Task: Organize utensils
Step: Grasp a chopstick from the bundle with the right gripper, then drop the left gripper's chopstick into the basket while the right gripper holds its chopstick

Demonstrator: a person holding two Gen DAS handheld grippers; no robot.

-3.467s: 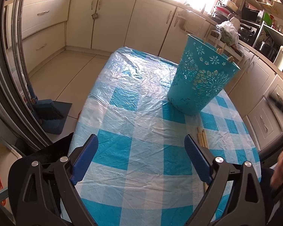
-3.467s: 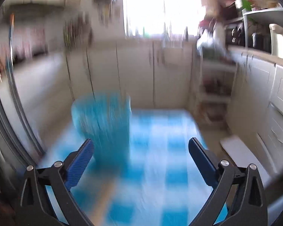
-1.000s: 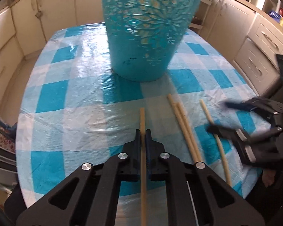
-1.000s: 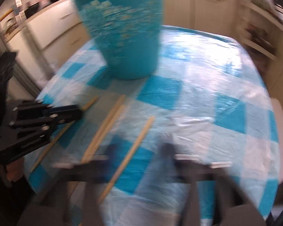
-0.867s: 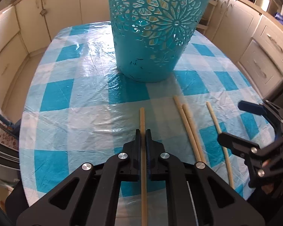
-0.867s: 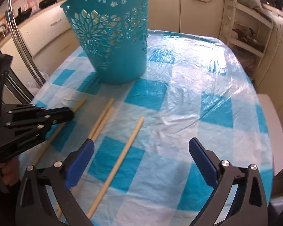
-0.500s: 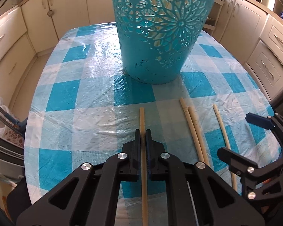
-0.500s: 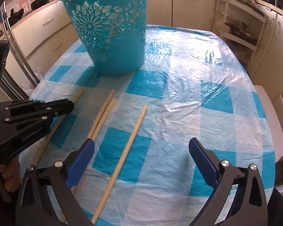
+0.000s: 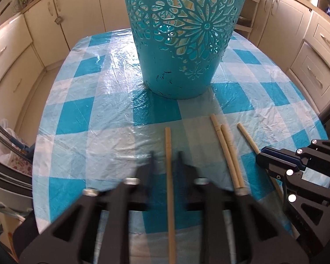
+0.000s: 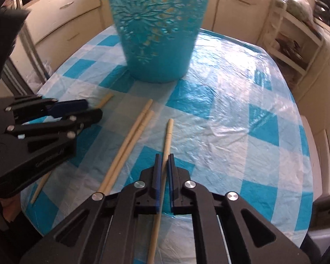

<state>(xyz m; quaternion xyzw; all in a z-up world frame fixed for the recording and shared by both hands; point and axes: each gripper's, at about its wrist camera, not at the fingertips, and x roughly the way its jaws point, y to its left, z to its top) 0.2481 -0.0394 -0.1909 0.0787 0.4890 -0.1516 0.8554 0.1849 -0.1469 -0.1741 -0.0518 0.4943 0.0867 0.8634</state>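
Note:
A teal cut-out basket [image 9: 184, 37] stands on the blue-checked table and holds wooden sticks; it also shows in the right wrist view [image 10: 158, 28]. My left gripper [image 9: 166, 155] is blurred and slightly open around a wooden stick [image 9: 169, 176] lying on the cloth. My right gripper [image 10: 163, 162] is shut on another wooden stick [image 10: 166, 145]. A pair of sticks [image 9: 227, 151] lies between the two grippers, also visible in the right wrist view [image 10: 129, 140]. The right gripper appears at the right edge of the left wrist view [image 9: 275, 156].
The table [image 9: 94, 101] has a plastic-covered checked cloth, with its edges close on both sides. Cream kitchen cabinets [image 9: 22, 50] surround it. An open shelf unit [image 10: 290, 46] stands at the right. The left gripper's body [image 10: 39, 129] lies close to the pair of sticks.
My left gripper has loosened from shut on its stick to slightly open. My right gripper has closed from wide open onto the rightmost stick and moved closer to the basket.

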